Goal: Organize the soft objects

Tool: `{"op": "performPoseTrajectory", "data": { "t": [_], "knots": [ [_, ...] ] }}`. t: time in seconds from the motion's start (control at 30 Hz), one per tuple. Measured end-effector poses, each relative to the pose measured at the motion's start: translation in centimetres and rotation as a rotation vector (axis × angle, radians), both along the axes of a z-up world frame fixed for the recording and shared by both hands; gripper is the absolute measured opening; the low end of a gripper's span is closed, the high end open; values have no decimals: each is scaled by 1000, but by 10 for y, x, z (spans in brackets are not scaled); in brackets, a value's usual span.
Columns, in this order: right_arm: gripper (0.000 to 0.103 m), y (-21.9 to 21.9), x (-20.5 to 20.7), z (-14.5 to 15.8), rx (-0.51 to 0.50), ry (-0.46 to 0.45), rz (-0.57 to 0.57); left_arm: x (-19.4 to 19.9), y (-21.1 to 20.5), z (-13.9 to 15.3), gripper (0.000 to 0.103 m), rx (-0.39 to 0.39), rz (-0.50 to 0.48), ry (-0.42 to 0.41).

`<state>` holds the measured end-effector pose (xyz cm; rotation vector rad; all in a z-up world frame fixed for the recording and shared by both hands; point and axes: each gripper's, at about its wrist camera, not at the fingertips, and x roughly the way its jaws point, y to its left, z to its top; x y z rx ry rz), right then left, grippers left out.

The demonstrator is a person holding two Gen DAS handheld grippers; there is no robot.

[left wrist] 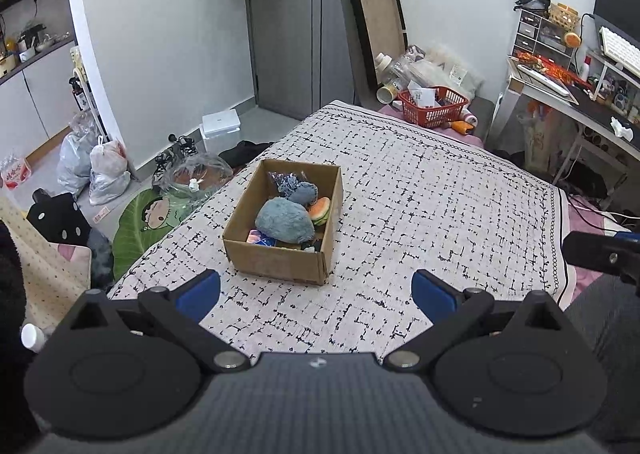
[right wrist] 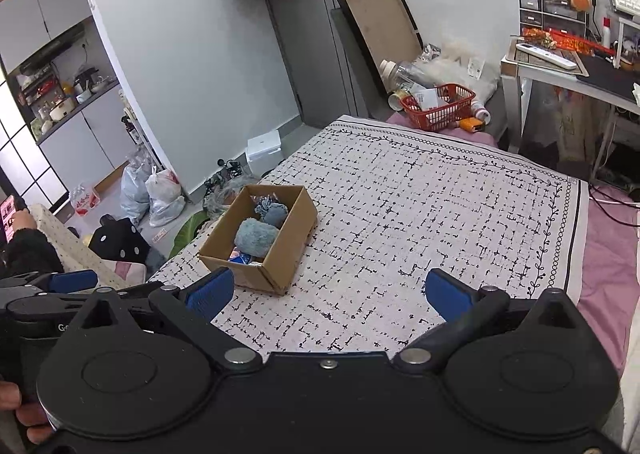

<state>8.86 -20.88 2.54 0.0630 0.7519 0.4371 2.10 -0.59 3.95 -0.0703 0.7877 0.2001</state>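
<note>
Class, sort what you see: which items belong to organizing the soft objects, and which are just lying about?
Belongs to the job: cardboard box, fluffy blue plush, burger plush, both open grippers.

Lying about: red basket, plastic bags, keyboard.

**Operator:** What finishes are in front of you?

**Manual:** You see a matt brown cardboard box [left wrist: 280,254] on a woven cloth bedspread [left wrist: 420,214]. Inside lie a fuzzy grey-blue plush toy [left wrist: 284,220] and a knitted blue item [left wrist: 300,190].

**Operator:** And the tooling?

**Manual:** Your left gripper [left wrist: 316,290] and right gripper [right wrist: 328,290] are matt black plastic with blue ribbed pads [right wrist: 210,292] and shiny metal pivot pins [right wrist: 240,355]. The red basket [left wrist: 434,106] is glossy plastic lattice.
</note>
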Motion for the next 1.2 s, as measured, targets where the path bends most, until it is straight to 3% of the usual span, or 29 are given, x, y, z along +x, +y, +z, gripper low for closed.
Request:
{"op": "performPoseTrajectory", "data": {
  "t": [0.43, 1.2],
  "knots": [
    [103, -2, -4, 0, -20, -10, 22, -17, -13, 9, 101, 34, -10, -21],
    [103, 1, 1, -5, -29, 25, 41, -15, -7, 10, 101, 11, 12, -20]
  ]
}}
